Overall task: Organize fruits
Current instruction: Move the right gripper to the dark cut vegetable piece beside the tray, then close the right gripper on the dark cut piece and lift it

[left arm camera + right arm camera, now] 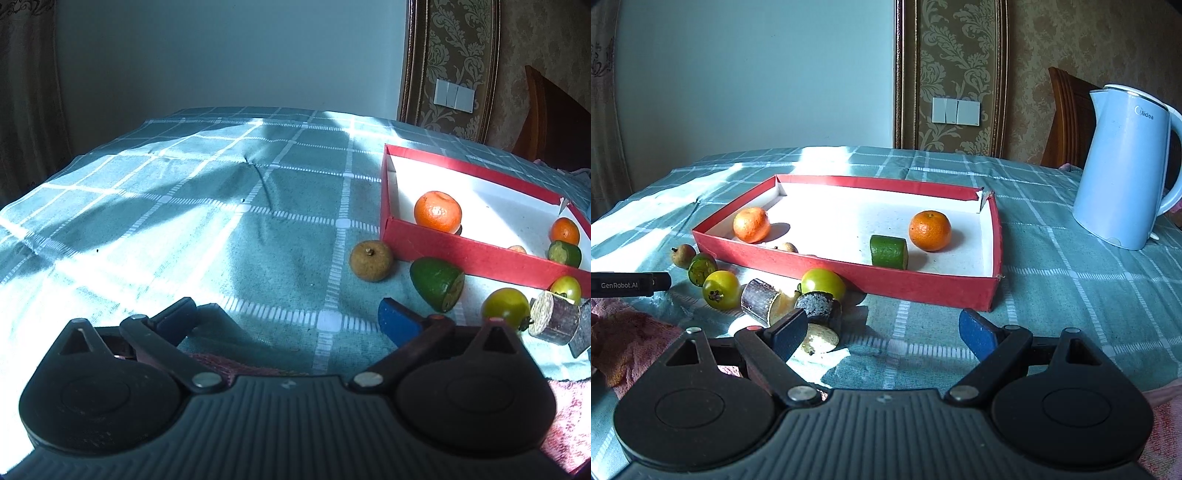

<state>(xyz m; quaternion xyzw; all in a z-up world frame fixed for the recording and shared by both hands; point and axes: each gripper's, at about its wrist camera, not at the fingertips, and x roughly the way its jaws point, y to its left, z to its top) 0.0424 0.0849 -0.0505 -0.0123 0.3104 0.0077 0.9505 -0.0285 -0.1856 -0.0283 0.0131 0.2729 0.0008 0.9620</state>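
Note:
A red box (923, 288) (443, 247) with a white floor holds two oranges (751, 224) (930, 230), a green cut piece (888, 252) and a small brown fruit (786, 247). In front of it on the cloth lie a brown fruit (371, 260), a green cut fruit (437, 282), two yellow-green tomatoes (721, 289) (823, 282) and dark sugarcane pieces (759, 301) (818, 308). My left gripper (288, 319) is open and empty, left of the loose fruits. My right gripper (882, 332) is open and empty, just in front of the box and beside the sugarcane.
A light blue kettle (1123, 170) stands at the right on the checked tablecloth (184, 206). A pink towel (624, 336) lies at the near left edge. A wooden chair (1067, 118) stands behind the table. The left gripper's tip (628, 284) shows at the left of the right wrist view.

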